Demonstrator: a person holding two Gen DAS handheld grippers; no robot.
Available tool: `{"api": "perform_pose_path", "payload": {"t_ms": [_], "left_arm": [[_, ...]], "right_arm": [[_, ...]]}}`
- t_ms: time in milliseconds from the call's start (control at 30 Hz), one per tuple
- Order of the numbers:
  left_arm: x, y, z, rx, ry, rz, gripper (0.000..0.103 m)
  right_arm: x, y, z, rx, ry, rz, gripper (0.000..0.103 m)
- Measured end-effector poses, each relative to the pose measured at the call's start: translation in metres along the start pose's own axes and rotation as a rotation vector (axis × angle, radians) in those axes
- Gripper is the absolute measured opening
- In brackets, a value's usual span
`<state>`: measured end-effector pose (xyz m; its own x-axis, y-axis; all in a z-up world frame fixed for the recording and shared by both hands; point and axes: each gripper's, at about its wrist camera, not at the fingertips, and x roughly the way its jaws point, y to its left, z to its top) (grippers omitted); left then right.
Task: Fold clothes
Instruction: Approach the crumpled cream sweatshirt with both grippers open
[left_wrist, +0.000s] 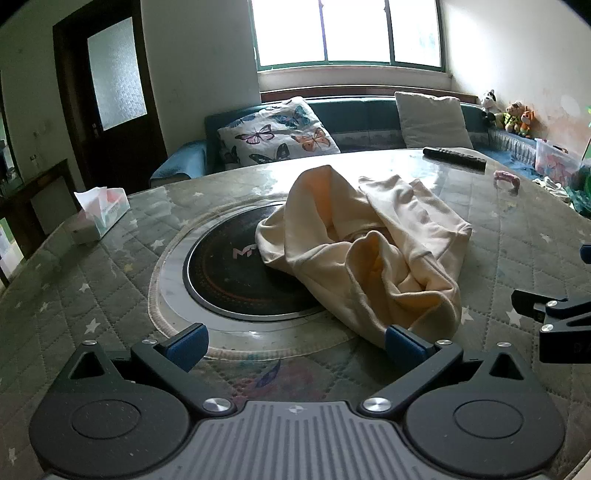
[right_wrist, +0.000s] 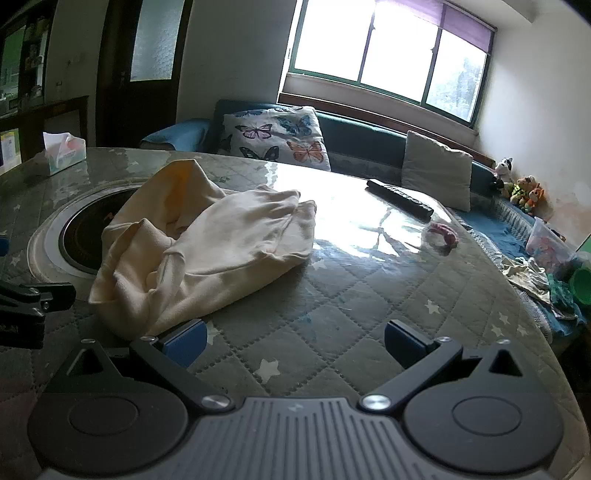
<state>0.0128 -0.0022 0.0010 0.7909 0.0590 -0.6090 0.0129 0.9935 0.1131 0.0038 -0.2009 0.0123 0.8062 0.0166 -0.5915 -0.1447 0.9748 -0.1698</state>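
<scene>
We worked in a small room with a wide window (left_wrist: 349, 33), a dark door (left_wrist: 110, 92) at the left, and a blue sofa (left_wrist: 354, 118) under the window carrying a butterfly pillow (left_wrist: 277, 131) and a plain grey pillow (left_wrist: 432, 120). In front of it stood a round table (left_wrist: 92, 295) with a quilted, star-printed cover under a glossy clear sheet, and a black round hotplate (left_wrist: 221, 273) sunk into its middle. The cream garment (left_wrist: 365, 243) lay crumpled in a heap, partly over the hotplate's right side; from the left wrist view its long axis ran from far left to near right, its near end reaching close to our left gripper's right finger. A tissue box (left_wrist: 101, 214) sat near the left rim, a remote control (left_wrist: 454, 157) at the far edge, and a small pink object (left_wrist: 508, 179) near it. Our left gripper (left_wrist: 295, 341) was spread wide and held nothing. Our right gripper (right_wrist: 295, 341) was likewise wide apart and empty, its left finger just beside the garment's near edge.
</scene>
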Motion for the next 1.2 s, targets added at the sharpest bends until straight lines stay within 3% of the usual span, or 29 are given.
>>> {"api": "perform_pose_path", "payload": {"t_ms": [1200], "left_arm": [[0.023, 0.007, 0.014, -0.010, 0.035, 0.009, 0.103]], "right_arm": [[0.024, 0.009, 0.013, -0.018, 0.028, 0.038, 0.103]]}}
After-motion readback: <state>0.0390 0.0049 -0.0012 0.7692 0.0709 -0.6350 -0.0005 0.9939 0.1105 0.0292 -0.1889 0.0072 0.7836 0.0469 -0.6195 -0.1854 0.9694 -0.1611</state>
